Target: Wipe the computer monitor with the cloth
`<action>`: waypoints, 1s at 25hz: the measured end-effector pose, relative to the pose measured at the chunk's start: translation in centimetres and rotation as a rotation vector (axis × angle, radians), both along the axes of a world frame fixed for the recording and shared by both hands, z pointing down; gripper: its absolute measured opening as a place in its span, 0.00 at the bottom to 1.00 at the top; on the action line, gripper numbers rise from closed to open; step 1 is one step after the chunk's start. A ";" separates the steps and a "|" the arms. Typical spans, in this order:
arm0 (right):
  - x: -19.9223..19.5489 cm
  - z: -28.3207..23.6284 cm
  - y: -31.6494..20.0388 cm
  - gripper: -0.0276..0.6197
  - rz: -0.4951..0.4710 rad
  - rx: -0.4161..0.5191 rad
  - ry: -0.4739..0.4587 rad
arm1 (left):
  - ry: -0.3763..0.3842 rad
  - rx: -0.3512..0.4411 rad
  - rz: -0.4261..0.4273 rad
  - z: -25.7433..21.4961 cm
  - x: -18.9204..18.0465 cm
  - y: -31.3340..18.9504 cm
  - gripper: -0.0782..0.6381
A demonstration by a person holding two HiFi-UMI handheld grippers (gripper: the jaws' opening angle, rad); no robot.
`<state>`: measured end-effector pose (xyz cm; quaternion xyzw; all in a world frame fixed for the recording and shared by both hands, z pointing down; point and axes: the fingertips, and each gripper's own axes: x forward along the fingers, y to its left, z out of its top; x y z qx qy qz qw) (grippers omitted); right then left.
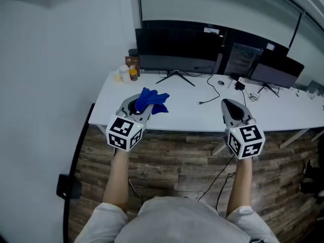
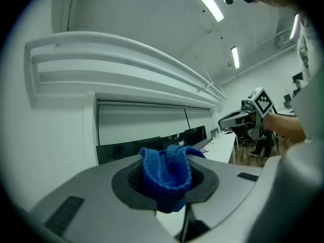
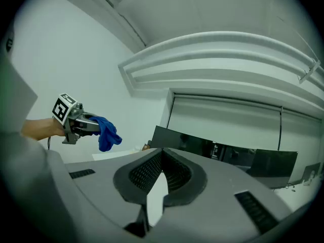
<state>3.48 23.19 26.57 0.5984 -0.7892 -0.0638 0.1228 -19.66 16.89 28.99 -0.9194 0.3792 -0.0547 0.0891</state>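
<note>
Clamping blue cloth (image 1: 154, 101), left gripper (image 1: 138, 105); right gripper (image 1: 230, 105) closed, empty, facing monitor (image 1: 177, 47).

— What are those little things (image 1: 127, 73) at the surface's (image 1: 182, 116) back corner?
— Too small to tell (one brown, one yellowish).
— And the cloth (image 2: 165, 169)?
— Its lower end is hidden inside the left gripper (image 2: 169, 182). The surface runs off the right edge.

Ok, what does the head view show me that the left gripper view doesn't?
Head view only: small bottles at the back left corner of the desk, a loose cable on it, the wood floor. Left gripper view only: the left gripper close up, jaws shut on the blue cloth, and the ceiling lights. Both: the blue cloth, the monitors, the desk and the right gripper.
</note>
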 end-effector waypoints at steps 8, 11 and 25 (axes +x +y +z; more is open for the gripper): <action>-1.5 0.9 -0.6 0.06 -0.006 -0.005 -0.019 | -0.012 0.010 0.032 0.2 -0.5 0.0 0.25; -2.8 1.6 -1.1 0.06 -0.024 -0.014 -0.022 | -0.022 0.031 0.076 0.7 -0.8 0.5 0.24; -3.3 2.9 -6.6 0.06 0.002 -0.006 -0.126 | -0.009 0.050 0.237 2.1 0.6 -4.9 0.24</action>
